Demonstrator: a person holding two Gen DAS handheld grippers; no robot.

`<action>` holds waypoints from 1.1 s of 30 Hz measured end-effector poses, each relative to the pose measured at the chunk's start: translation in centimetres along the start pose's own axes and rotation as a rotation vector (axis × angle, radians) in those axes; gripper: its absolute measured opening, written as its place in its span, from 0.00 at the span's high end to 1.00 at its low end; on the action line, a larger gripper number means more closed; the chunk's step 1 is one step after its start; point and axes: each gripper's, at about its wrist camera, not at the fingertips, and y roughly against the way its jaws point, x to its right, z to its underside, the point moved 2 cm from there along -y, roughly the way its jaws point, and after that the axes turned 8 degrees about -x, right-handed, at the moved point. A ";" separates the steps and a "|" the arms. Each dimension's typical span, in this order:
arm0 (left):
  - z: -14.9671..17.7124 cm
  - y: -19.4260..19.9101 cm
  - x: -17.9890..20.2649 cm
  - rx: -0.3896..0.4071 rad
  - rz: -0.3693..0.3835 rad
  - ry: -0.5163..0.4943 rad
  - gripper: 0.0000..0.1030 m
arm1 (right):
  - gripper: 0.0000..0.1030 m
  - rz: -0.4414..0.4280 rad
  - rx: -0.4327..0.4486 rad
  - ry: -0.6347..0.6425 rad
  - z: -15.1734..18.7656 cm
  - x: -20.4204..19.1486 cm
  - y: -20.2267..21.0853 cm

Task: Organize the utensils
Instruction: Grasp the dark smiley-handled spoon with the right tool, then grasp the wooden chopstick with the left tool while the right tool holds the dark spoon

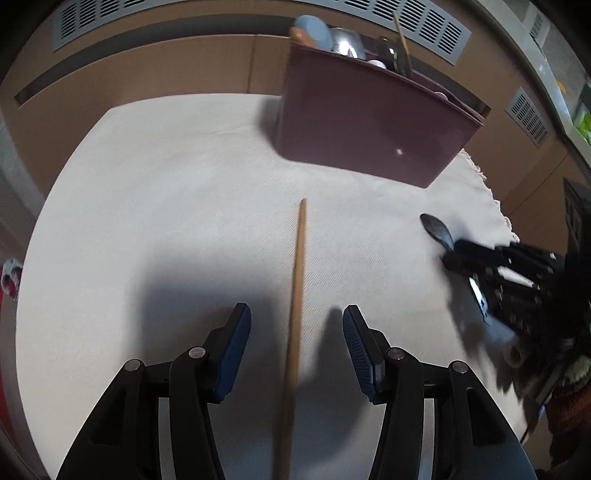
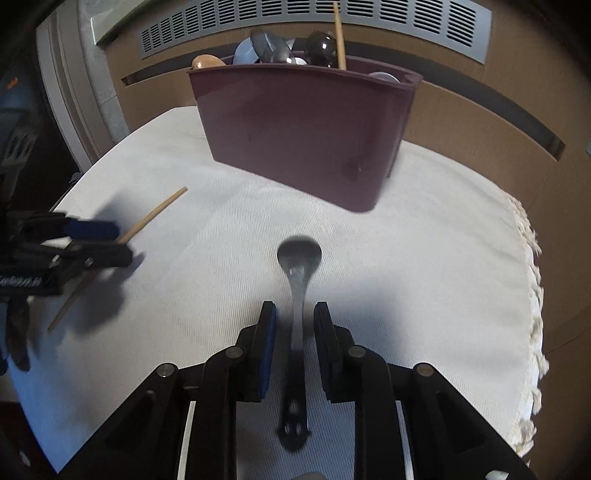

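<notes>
A wooden chopstick (image 1: 297,295) lies on the white cloth between the open jaws of my left gripper (image 1: 296,317), which does not touch it. It also shows in the right wrist view (image 2: 155,216), with my left gripper (image 2: 98,242) around it. A metal spoon (image 2: 297,291) lies on the cloth between the jaws of my right gripper (image 2: 294,314), which are open and close on either side of its handle. The spoon (image 1: 437,229) and my right gripper (image 1: 461,258) show at the right of the left wrist view. A maroon utensil bin (image 2: 303,129) stands behind, holding several utensils.
The white cloth (image 1: 166,206) covers the table; its fringed edge (image 2: 532,280) runs along the right. A brown wall with vent grilles (image 2: 295,22) is behind the bin (image 1: 369,122). A second chopstick (image 2: 340,35) stands upright in the bin.
</notes>
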 end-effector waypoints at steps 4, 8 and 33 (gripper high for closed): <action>0.9 0.2 -0.3 -0.008 -0.017 0.001 0.49 | 0.80 0.053 -0.014 -0.036 -2.2 0.1 -1.1; 1.0 0.0 0.2 -0.001 -0.045 -0.009 0.49 | 0.79 0.069 -0.018 -0.042 -4.0 -0.1 -1.9; 0.7 -0.3 0.4 0.000 -0.032 0.014 0.48 | 0.89 0.001 0.057 -0.084 -0.9 1.7 2.3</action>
